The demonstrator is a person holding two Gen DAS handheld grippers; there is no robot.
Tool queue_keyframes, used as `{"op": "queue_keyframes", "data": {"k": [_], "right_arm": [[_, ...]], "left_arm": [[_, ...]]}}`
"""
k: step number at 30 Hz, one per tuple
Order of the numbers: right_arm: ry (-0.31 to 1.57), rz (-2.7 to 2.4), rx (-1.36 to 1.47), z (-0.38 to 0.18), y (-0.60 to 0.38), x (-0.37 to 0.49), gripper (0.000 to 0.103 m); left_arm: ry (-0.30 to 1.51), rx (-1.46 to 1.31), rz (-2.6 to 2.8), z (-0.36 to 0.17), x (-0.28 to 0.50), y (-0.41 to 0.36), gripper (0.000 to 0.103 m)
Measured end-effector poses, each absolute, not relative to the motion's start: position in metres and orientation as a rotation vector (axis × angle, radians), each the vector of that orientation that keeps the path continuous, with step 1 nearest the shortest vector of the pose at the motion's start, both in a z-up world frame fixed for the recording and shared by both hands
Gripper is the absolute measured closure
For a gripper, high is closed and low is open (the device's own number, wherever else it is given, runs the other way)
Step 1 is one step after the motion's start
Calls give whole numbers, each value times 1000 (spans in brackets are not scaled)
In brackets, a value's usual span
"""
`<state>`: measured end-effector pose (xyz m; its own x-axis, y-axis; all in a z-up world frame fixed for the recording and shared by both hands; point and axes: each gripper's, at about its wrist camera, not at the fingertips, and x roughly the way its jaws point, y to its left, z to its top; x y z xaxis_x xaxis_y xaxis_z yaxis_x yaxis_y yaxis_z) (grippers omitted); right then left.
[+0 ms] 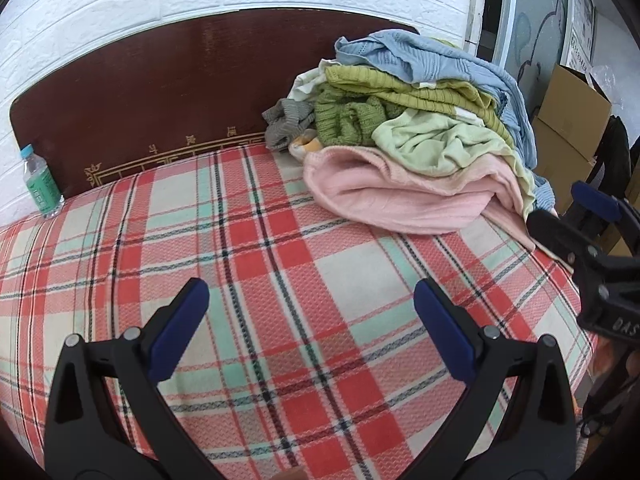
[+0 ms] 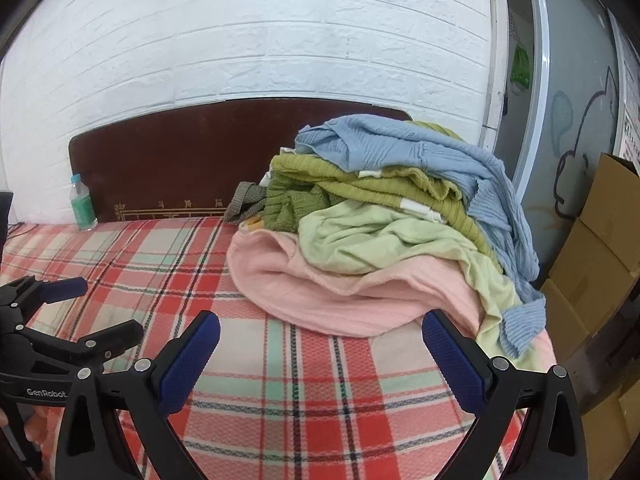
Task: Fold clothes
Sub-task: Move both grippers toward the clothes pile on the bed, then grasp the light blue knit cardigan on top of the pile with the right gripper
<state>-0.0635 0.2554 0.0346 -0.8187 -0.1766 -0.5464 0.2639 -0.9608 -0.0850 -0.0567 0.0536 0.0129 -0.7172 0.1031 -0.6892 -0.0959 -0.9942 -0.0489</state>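
1. Black-framed left gripper [image 1: 311,312] and right gripper [image 2: 321,338] are hovering over the plaid blanket [image 1: 248,264], jaws spread wide, gripping nothing.
2. Beyond them, the clothes pile [image 2: 384,232] is lying heaped, pink garment [image 2: 320,288] lowest.
3. Farthest back, a water bottle [image 1: 40,180] is standing against the headboard [image 1: 160,92].

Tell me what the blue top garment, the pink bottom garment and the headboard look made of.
Light blue garment on top of the pile: thin knit, openwork ribbing visible. Pink garment at the bottom: soft, fuzzy knit or fleece, matte surface; hard to tell which. Dark brown headboard: probably lacquered wood, glossy, with gold line ornament.
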Motion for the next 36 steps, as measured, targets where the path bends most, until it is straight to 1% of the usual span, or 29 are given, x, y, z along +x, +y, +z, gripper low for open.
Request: {"op": "queue_keyframes", "data": {"k": [7, 14, 16, 21, 22, 23, 25, 26, 27, 28, 29, 30, 31, 32, 33, 34, 36], "right_arm": [[353, -2823, 758, 58, 268, -117, 0], [555, -2788, 737, 72, 254, -192, 1], [646, -2791, 740, 70, 246, -214, 0], [787, -2724, 807, 54, 231, -264, 6], [820, -2713, 824, 50, 228, -273, 10], [857, -2700, 839, 45, 225, -281, 17], [889, -2681, 855, 40, 223, -291, 21], [909, -2682, 854, 38, 222, -295, 27], [911, -2681, 855, 38, 224, -297, 31], [888, -2681, 858, 40, 227, -299, 39], [861, -2680, 858, 42, 230, -300, 50], [810, -2679, 848, 46, 235, -300, 57], [765, -2678, 836, 51, 239, -299, 71], [753, -2678, 815, 56, 241, -298, 81], [740, -2677, 795, 60, 243, -296, 86], [728, -2677, 774, 65, 245, -294, 95], [703, -2676, 733, 75, 249, -291, 94]], "left_arm": [[27, -1069, 2817, 29, -85, 78, 0], [19, -1036, 2815, 43, -125, 97, 0], [24, -1033, 2821, 44, -135, 99, 0], [19, -1048, 2826, 39, -155, 100, 0], [17, -1053, 2826, 37, -159, 99, 0], [12, -1055, 2824, 35, -163, 98, 0], [1, -1059, 2820, 32, -170, 96, 0], [-4, -1061, 2821, 30, -173, 94, 0], [-9, -1064, 2821, 29, -176, 93, 0], [-14, -1066, 2821, 27, -179, 92, 0], [-27, -1067, 2819, 26, -181, 90, 0], [-38, -1067, 2817, 25, -183, 88, 0], [-39, -1069, 2816, 23, -185, 87, 0], [-40, -1067, 2820, 22, -186, 86, 0], [-43, -1070, 2818, 20, -187, 86, 0], [-45, -1072, 2816, 18, -189, 86, 0], [-58, -1075, 2806, 15, -192, 86, 0]]}}
